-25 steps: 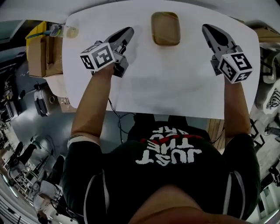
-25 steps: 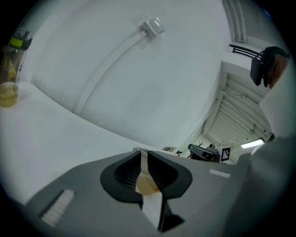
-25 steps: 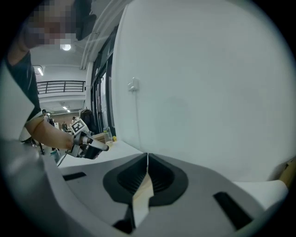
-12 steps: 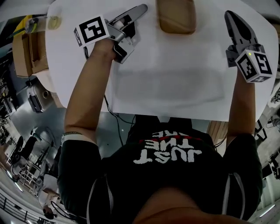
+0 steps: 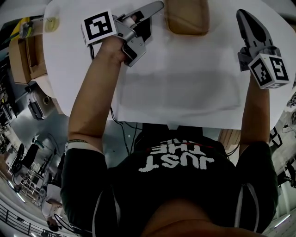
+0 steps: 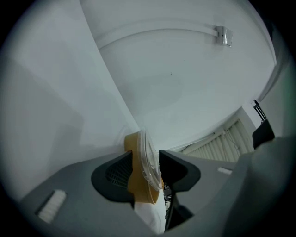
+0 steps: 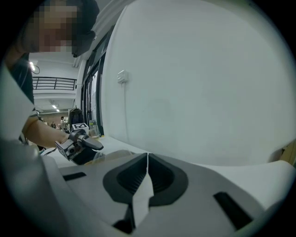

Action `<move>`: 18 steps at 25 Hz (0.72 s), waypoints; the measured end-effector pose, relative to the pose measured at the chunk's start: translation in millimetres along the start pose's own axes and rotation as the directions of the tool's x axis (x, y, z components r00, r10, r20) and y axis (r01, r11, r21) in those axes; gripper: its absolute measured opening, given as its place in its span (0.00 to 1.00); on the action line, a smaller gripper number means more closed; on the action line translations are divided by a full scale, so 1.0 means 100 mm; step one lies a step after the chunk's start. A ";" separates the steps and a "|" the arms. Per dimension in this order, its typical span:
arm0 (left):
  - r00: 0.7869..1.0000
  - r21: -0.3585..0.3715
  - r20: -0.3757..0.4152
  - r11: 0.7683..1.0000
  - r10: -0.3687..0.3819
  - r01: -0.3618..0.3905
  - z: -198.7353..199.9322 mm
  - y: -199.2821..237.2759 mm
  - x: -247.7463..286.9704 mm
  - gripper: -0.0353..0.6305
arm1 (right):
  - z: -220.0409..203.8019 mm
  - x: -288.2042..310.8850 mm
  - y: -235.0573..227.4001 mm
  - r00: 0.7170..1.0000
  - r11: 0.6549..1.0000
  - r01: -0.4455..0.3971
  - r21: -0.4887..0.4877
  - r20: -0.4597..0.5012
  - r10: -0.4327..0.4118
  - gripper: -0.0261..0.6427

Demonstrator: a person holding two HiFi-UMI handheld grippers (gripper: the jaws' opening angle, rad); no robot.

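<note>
That tan rounded-rectangular tray (image 5: 187, 16) at the far edge of the white table (image 5: 185, 83) looks light and stiff, probably wood or hard plastic, hard to say which. There's a clear-looking lip on it, so I'd guess it's smooth and a bit slippery. The raised rim on a short side seems the obvious place to grab.

The left gripper (image 5: 155, 11) is right there. Its jaws are only a rim's thickness apart, one each side of the tray's left edge, and it looks like they're pinching it.

The right gripper (image 5: 243, 18) is off to the tray's right with its jaws pressed together, holding nothing.
</note>
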State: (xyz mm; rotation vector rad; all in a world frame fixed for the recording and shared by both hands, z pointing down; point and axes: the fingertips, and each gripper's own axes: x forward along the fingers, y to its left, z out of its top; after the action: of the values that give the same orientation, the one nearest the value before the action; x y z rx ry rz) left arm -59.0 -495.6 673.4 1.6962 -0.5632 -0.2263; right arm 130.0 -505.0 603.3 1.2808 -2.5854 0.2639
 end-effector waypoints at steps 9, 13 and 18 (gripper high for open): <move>1.000 -0.034 0.026 0.999 -0.011 0.012 -0.03 0.03 -0.04 0.14 | -0.09 -0.10 -0.02 1.000 1.000 0.014 0.008 -0.019 -0.014 0.05; 0.997 -0.037 0.046 0.997 -0.060 0.062 -0.02 -0.08 -0.05 0.12 | -0.08 -0.16 -0.02 1.000 1.000 0.020 0.009 -0.016 -0.020 0.05; 0.991 0.003 0.067 0.994 -0.113 0.113 0.06 -0.29 -0.05 0.12 | -0.01 -0.17 -0.03 1.000 1.000 0.014 0.010 -0.020 -0.014 0.05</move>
State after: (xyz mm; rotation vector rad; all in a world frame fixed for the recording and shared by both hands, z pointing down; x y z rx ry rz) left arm -58.6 -494.8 643.3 1.7263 -0.5167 -0.3664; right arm 142.8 -493.4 599.3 1.2927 -2.5607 0.2865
